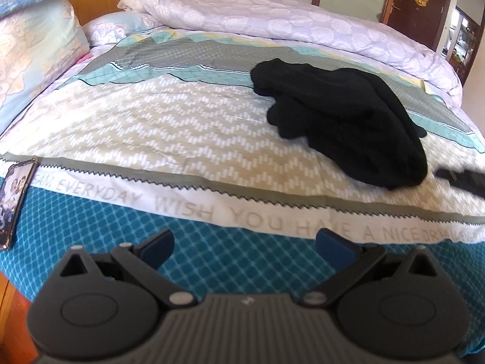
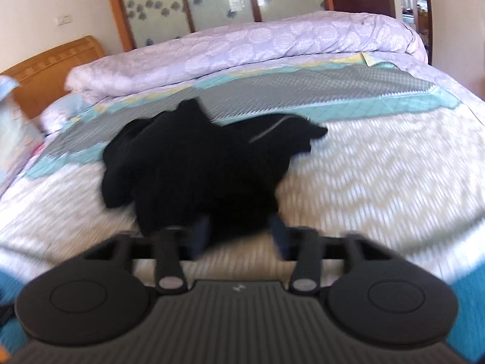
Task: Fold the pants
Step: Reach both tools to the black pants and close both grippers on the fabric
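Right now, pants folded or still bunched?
Bunched, not folded. The black pants lie in a rumpled heap on the bed, with uneven lobes and no flat, squared edges.

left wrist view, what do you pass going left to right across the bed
phone at the left edge → bare zigzag-patterned bedspread → crumpled black pants → tip of the right gripper coming in at the right edge

Pants (image 1: 339, 118) lay bunched on the bedspread (image 1: 151, 127), at one o'clock from the left gripper (image 1: 244, 247). Rolled quilt (image 1: 272, 21) behind them at twelve. Pillows (image 1: 33, 45) at ten; phone (image 1: 16, 200) at nine, on the bed edge.
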Tool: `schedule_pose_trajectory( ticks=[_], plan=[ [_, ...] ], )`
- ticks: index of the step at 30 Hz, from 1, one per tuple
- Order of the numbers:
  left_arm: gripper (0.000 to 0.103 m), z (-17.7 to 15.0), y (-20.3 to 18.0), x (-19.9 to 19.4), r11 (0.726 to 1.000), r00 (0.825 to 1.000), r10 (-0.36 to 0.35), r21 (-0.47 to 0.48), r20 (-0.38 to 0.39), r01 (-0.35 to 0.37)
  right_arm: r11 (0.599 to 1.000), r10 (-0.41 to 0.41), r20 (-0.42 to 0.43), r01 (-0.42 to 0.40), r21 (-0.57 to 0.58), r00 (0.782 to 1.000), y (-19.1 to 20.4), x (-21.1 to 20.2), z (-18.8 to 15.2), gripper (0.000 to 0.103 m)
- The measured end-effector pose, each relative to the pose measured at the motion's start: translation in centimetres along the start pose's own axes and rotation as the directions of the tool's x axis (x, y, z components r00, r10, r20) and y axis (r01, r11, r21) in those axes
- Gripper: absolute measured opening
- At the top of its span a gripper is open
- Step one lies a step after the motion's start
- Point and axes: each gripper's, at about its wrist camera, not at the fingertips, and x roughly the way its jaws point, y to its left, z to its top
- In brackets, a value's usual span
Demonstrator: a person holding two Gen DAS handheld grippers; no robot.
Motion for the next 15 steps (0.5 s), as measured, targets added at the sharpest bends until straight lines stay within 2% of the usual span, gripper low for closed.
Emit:
schedule_pose_trajectory(
  ticks=[2,3,4,5,6,7,8,9,11,13,15],
  plan=[
    [0.103,0.5,0.6,0.0,1.0,1.0,-0.013,0.003,-0.001,0.013,1.0,-0.009,-0.029,0.009,0.013,1.0,-0.5,3.4,1.2,0.071],
    [0.103,0.7,0.7,0.1,1.0,1.0,-0.023,0.006,-0.002,0.023,1.0,-0.016,-0.051,0.016,0.014,0.999,-0.7,5.1,1.7,0.068],
    [0.103,1.1,0.9,0.1,0.999,0.999,-0.037,0.005,-0.002,0.037,1.0,-0.013,-0.082,0.014,0.013,0.997,-0.8,6.7,1.9,0.056],
    [0.103,1.6,1.1,0.1,0.999,0.999,-0.053,0.003,-0.006,0.053,1.0,0.021,-0.127,-0.018,0.025,0.992,-0.9,7.7,2.1,0.007],
    [0.103,2.0,1.2,0.0,0.997,0.997,-0.072,0.001,-0.013,0.072,0.998,0.043,-0.155,-0.034,0.061,0.987,-0.9,7.8,2.3,0.009],
    [0.103,2.8,1.5,0.0,0.995,0.995,-0.095,-0.001,-0.017,0.095,0.993,0.095,-0.124,-0.085,0.087,0.988,-0.3,6.4,2.5,0.009],
    [0.103,3.6,1.7,-0.2,0.992,0.992,-0.122,-0.003,-0.01,0.122,0.981,0.185,-0.089,-0.179,0.074,0.979,0.5,4.6,2.8,0.008],
    [0.103,4.4,2.1,-0.5,0.99,0.99,-0.144,-0.007,0.006,0.144,0.959,0.283,-0.059,-0.281,0.036,0.957,1.7,2.2,2.8,0.008],
    [0.103,6.5,2.9,-1.1,0.981,0.981,-0.186,-0.035,0.052,0.188,0.887,0.459,-0.059,-0.461,-0.021,0.886,3.9,-2.5,1.9,0.008],
    [0.103,8.7,3.4,-1.5,0.964,0.965,-0.248,-0.073,0.086,0.254,0.828,0.546,-0.118,-0.555,-0.071,0.829,5.9,-6.1,-0.4,0.008],
    [0.103,10.3,3.5,-1.3,0.937,0.941,-0.326,-0.103,0.092,0.335,0.779,0.59,-0.184,-0.614,-0.129,0.786,7.3,-8.7,-3.6,0.007]
  ],
)
